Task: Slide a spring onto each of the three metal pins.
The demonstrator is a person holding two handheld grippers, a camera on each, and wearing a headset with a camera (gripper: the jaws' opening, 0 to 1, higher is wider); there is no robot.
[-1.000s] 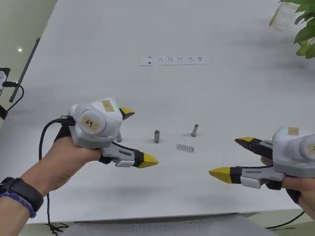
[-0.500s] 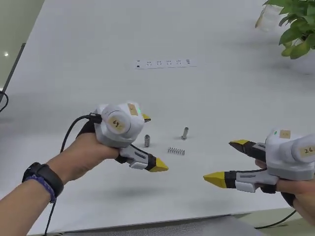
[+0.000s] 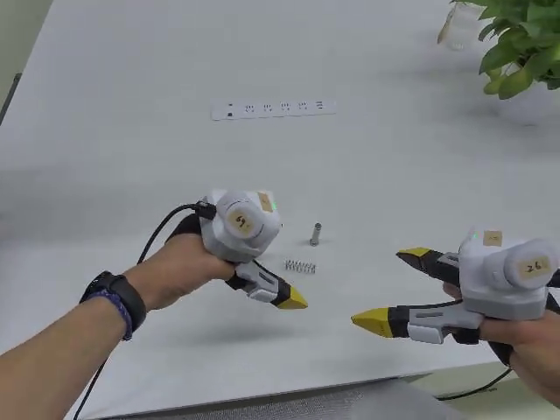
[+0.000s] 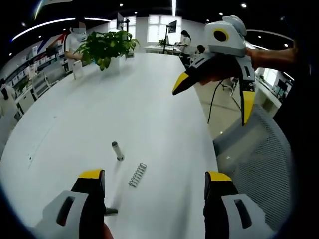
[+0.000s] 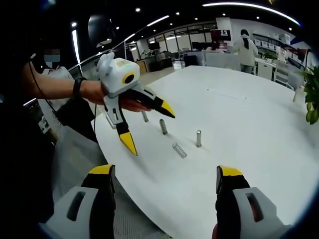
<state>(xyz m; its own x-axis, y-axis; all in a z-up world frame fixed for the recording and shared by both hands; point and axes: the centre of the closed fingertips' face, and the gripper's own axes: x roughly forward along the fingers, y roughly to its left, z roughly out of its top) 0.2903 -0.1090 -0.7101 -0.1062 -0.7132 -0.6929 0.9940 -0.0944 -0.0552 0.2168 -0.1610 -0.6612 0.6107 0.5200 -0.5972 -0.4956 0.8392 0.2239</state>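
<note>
The left claw hangs over the white worktop close to its near edge, with its jaws wide apart and nothing between them. The right claw hovers farther to the right along the same edge. It is spread just as wide and is empty too, and its yellow tips point toward the left one.

One loose spring lies flat on the worktop between the two claws, touching neither of them.

In the right gripper view, three metal pins stand upright in a row near that edge. The first pin is just beside the left claw's jaws, the middle pin comes next, and the end pin stands a little apart. The spring rests between the middle and end pins, slightly nearer the near edge and clear of both (at this size I cannot tell whether any pin already carries a coil).

In the head view, the end pin stands just beyond the spring, and the left claw's rounded body sits in front of the other two.

A black cable trails from the left claw toward the near edge, and a dark wristband sits on the arm holding it. A white power strip lies flat well beyond the pins, toward the far edge. A potted plant stands at the far right corner.
</note>
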